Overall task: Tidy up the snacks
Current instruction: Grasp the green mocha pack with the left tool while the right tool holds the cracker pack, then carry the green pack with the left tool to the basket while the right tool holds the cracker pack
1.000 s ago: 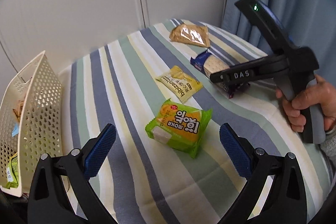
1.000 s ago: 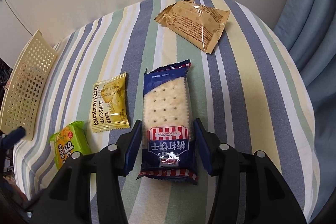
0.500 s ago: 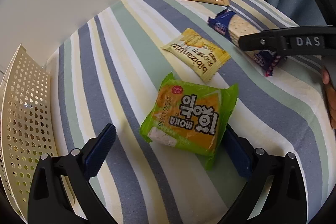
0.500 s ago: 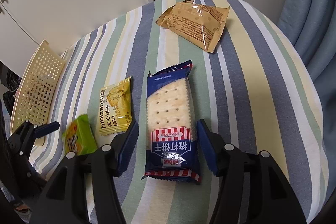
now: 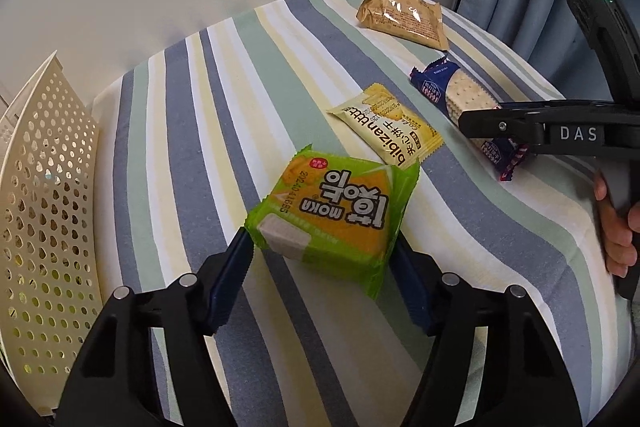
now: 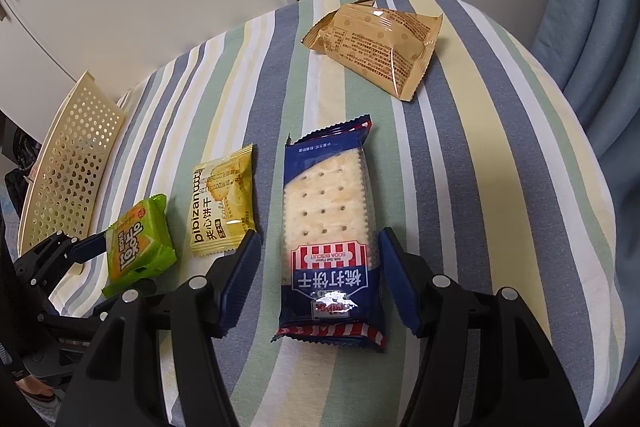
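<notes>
My right gripper [image 6: 316,267] hangs over the striped tablecloth [image 6: 480,187], its blue-padded fingers [image 6: 240,279] spread to either side of the lower half of the soda cracker pack [image 6: 326,223], with a gap showing on both sides. The pack lies flat, pointing away from me. Just to its left lies the yellow biscuit packet [image 6: 222,205], and well beyond it, toward the far edge, the tan wrapper [image 6: 376,47]. At far left my left gripper [image 6: 120,259] has its fingers closed against the green snack pack [image 6: 136,247], which tilts up. Behind it stands the cream perforated basket [image 6: 68,171]. A blue curtain [image 6: 592,27] hangs on the right.
</notes>
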Motion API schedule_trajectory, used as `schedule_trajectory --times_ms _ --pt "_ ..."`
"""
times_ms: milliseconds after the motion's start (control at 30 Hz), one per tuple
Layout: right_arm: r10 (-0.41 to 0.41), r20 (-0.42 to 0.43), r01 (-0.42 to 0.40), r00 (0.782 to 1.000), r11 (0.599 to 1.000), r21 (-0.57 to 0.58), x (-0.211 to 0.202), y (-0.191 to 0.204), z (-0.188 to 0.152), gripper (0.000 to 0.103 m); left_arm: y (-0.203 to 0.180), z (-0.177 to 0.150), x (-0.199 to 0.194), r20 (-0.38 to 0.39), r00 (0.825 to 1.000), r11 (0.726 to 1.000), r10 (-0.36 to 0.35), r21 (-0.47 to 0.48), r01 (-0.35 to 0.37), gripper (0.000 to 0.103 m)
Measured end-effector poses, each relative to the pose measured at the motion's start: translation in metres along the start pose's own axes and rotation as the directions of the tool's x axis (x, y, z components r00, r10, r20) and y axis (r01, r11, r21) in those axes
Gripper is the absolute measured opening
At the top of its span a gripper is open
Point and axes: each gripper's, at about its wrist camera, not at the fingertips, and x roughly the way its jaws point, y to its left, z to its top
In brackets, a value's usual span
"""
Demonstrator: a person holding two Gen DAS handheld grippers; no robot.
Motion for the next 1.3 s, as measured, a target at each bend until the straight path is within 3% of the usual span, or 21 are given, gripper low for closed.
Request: schedule_trajectory --times_ms 167,333,467,600,867,1033,1133,1200,1300 --pt "-0.010 -0.001 0.010 1.000 1.000 -0.007 0.001 0.002 0.001 0.061 0.003 -0.007 -0.006 -0.026 1.000 1.000 -0.006 0.018 0.007 0.071" --pt "-0.006 -0.001 0.006 1.000 1.000 -0.004 0.000 0.001 0.001 0.061 -0.003 0.001 0.000 -0.047 0.999 0.999 0.018 0.052 -0.015 0.090" --pt "-0.006 -0.003 0.006 1.000 1.000 -0.007 0.001 0.001 0.001 0.061 -0.002 0.009 0.010 -0.072 0.997 0.998 0.016 0.062 -0.011 0.090" --pt "-0.007 -0.003 0.007 1.000 1.000 -0.006 0.000 0.001 0.001 0.062 -0.001 0.014 0.018 -0.086 0.996 0.999 -0.008 0.044 0.012 0.072" --pt "-0.019 -0.006 0.019 1.000 1.000 -0.016 0.001 0.003 0.001 0.062 0.013 0.002 -0.016 0.054 0.999 0.998 0.002 -0.068 0.001 0.070" --pt "-0.049 -0.013 0.048 0.999 0.998 -0.040 0.002 0.009 0.002 0.062 0.021 -0.008 -0.047 0.155 0.986 0.990 0.054 -0.141 -0.033 0.070" --pt "-0.080 -0.023 0.079 0.997 0.995 -0.068 0.004 0.015 0.003 0.062 0.027 -0.012 -0.064 0.201 0.976 0.985 0.084 -0.164 -0.051 0.063" --pt "-0.112 -0.034 0.108 0.993 0.989 -0.100 0.007 0.021 0.004 0.064 0.033 -0.014 -0.076 0.231 0.969 0.983 0.086 -0.175 -0.046 0.056" --pt "-0.163 -0.046 0.155 0.986 0.977 -0.146 0.012 0.031 0.005 0.065 0.039 -0.015 -0.091 0.266 0.962 0.983 0.062 -0.183 -0.013 0.056"
